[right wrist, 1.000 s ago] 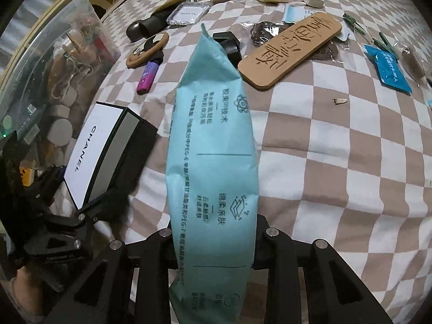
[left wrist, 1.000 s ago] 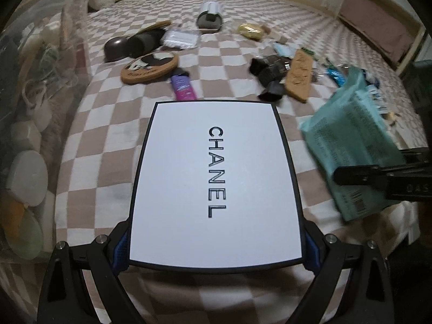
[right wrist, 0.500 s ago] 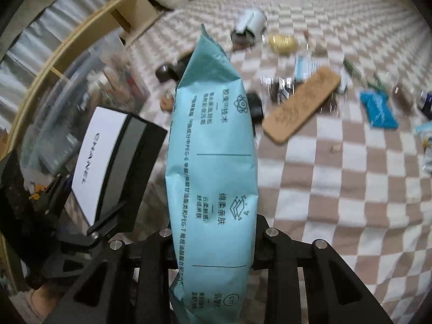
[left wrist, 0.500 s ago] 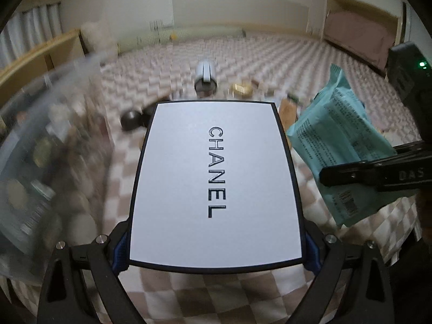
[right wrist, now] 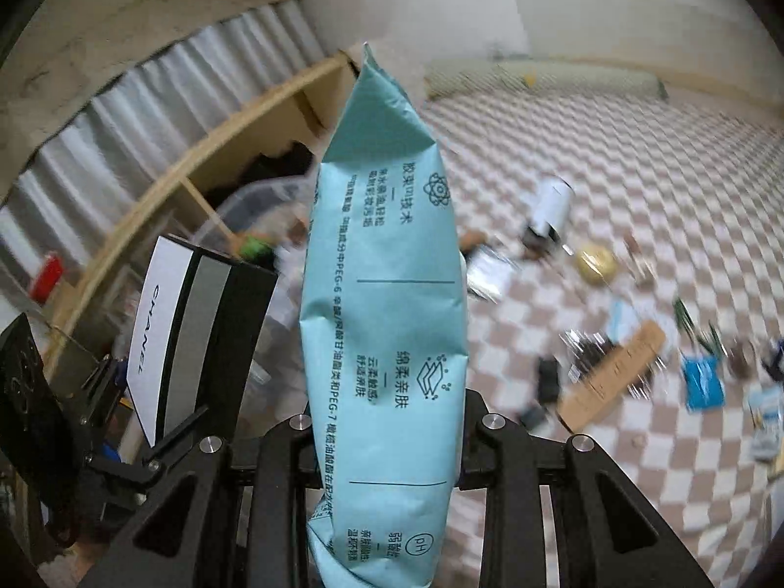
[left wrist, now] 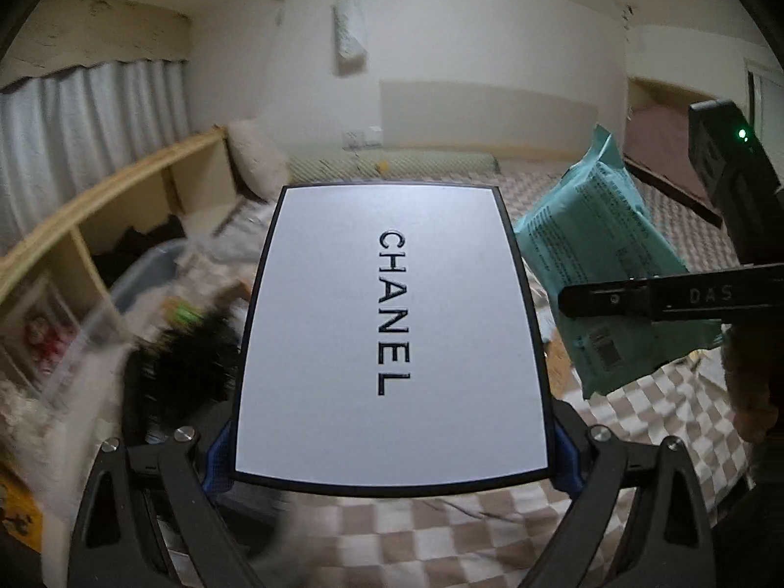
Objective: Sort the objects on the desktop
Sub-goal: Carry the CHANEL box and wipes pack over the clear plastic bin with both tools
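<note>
The far end of the white CHANEL box (left wrist: 392, 338) is hiding much of what lies behind it, and the clear bin (left wrist: 142, 274) left of the box is being blurred, so its contents cannot be made out. The box is being gripped at its two side edges by the left tongs (left wrist: 392, 451), closed on it, above the checkered cloth (left wrist: 661, 421). Right of the box, a teal packet (right wrist: 387, 304) is being pinched by the right tongs (right wrist: 387, 446), its lower end cut off by the frame. Small items beyond are being smeared; open cloth is being seen around them.
</note>
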{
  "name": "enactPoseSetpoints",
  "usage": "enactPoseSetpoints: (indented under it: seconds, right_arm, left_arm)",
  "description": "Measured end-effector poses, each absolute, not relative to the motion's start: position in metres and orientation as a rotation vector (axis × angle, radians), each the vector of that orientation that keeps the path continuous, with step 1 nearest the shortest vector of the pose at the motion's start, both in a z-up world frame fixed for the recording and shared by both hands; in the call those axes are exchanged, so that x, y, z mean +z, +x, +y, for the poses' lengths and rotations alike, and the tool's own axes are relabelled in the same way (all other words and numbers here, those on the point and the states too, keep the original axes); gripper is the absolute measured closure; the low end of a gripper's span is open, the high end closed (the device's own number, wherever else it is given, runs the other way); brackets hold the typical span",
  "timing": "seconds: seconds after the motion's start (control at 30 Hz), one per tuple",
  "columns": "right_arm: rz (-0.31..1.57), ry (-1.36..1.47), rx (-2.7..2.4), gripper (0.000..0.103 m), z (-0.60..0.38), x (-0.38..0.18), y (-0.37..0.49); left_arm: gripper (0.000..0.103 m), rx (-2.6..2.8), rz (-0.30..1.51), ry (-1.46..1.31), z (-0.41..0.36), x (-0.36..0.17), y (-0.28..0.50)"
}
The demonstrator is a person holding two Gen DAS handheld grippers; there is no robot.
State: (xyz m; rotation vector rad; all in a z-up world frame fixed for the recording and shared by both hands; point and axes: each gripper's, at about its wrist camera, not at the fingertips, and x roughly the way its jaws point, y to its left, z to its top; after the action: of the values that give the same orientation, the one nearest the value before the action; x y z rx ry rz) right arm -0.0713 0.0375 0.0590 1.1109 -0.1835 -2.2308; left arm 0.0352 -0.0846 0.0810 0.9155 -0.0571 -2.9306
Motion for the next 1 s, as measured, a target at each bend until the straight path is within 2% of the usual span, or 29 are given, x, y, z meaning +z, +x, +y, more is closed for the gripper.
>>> enactPoseSetpoints:
  seconds: [0.23,0.57,0.77,1.0]
  right_arm:
    - [-0.206,1.037,-2.164,0.072,-0.011,0.089,-0.076]
    - [-0.186,1.039,-2.086,0.072,-0.085,0.095,-0.103]
    - [-0.129,1.062,-2.087,0.072,-0.124,0.090,-0.120]
    - [-0.057,1.075,-2.125,0.072,-0.152,0.086,-0.141]
  left_arm:
    - [0.006,-2.789,0.066,0.860,-0.174,0.111,0.052]
    - [0.006,-2.581,0.179,0.978,-0.262,0.075,0.044]
    - [0.006,-2.529,0.234,1.063,-0.284,0.053,0.039]
    - [0.006,-2.520,0.215,1.143,-0.292,0.038,0.029]
